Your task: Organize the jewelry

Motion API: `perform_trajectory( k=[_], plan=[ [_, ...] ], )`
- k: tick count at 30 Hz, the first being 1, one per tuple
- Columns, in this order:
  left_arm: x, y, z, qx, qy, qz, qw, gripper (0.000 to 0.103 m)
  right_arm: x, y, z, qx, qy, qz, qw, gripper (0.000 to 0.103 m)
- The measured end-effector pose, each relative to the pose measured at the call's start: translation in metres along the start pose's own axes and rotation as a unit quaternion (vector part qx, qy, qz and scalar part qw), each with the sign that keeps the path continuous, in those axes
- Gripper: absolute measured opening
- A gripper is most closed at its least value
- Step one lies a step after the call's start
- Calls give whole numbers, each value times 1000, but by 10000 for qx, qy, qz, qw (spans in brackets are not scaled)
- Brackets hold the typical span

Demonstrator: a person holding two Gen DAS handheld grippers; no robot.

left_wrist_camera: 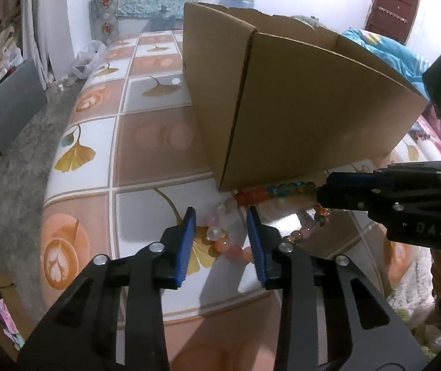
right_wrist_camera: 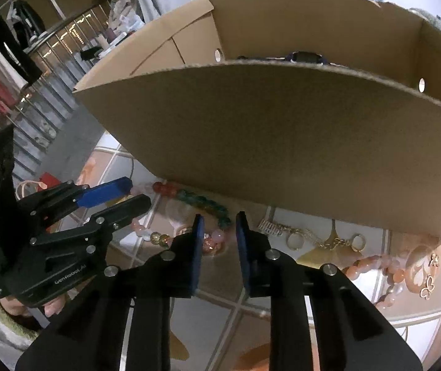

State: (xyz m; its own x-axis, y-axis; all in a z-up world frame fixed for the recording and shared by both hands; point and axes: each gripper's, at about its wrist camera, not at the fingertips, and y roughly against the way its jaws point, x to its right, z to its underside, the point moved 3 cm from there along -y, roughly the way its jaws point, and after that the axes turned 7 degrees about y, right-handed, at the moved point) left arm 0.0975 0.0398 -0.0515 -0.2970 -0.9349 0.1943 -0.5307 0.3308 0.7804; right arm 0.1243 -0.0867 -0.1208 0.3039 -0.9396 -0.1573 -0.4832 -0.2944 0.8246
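My left gripper [left_wrist_camera: 221, 216] stands part open over pale pink beads of the bead bracelet [left_wrist_camera: 270, 196]. My right gripper [right_wrist_camera: 219, 220] straddles its far side, pads clear. The cardboard box [right_wrist_camera: 282, 130] rises just beyond; a gold chain [right_wrist_camera: 319, 238] lies right.

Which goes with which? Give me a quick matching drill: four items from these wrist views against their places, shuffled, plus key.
1. cardboard box
2. multicoloured bead bracelet
3. gold chain
4. butterfly charm

A. between the two grippers, at the box's foot
B. far right on the tablecloth, past a peach bead strand
C. upright behind all the jewelry
D. just right of the right gripper

Pairs: 1-C, 2-A, 3-D, 4-B
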Motion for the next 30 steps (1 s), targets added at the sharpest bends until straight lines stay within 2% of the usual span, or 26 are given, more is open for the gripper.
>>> perform_trajectory(
  k=[3, 8, 9, 12, 23, 30],
  plan=[
    [-2, -1, -2, 21, 52, -49, 10000, 19, 2, -4, -1, -17, -10, 33, 10000, 19],
    [-1, -2, -2, 70, -15, -80, 9999, 13, 0, -6, -2, 25, 95, 169, 9998, 16],
    [0, -2, -1, 79, -28, -62, 9999, 11, -1, -6, -2, 38, 162, 203, 9997, 12],
    [3, -1, 0, 123, -62, -34, 9999, 9, -2, -5, -1, 62, 224, 196, 9995, 10],
    [14, 28, -2, 402, 144, 495, 9979, 9, 6, 27, 1, 445, 9, -138, 9989, 9],
    [33, 77, -10, 741, 104, 860, 9935, 9, -1, 71, 8, 804, 132, -275, 9963, 9]
  ],
)
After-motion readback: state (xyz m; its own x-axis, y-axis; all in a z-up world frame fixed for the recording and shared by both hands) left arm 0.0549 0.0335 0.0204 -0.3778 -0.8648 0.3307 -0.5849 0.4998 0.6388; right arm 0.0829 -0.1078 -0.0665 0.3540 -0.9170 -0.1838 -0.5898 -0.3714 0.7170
